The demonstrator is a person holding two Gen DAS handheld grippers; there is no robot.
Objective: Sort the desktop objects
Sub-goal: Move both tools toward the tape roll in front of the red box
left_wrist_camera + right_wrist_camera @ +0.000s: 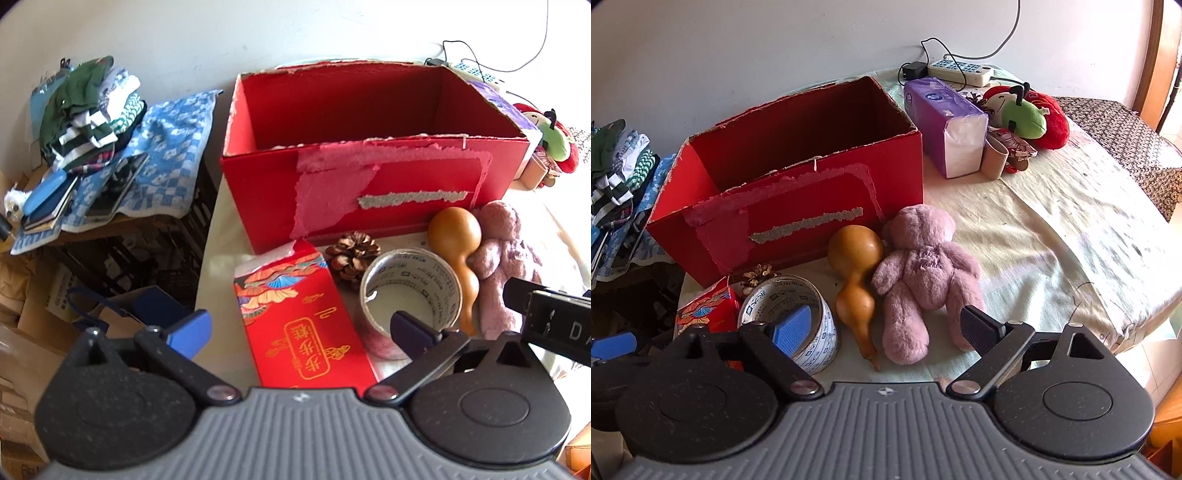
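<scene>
My left gripper (301,332) held low and level, blue-padded fingers (192,330) spread wide and holding nothing, my right gripper (886,328) beside it, jaws equally parted, also bare, both aimed forward.

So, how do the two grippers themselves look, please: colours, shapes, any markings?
Both are alike: a ribbed grey body with a small compass-like mark, two round black discs, and black link arms with silver rivets. The left gripper and the right gripper carry blue ribbed finger pads. No sleeves or cables show.

A clothes pile (88,110) lies on a blue checked towel (166,162).
</scene>
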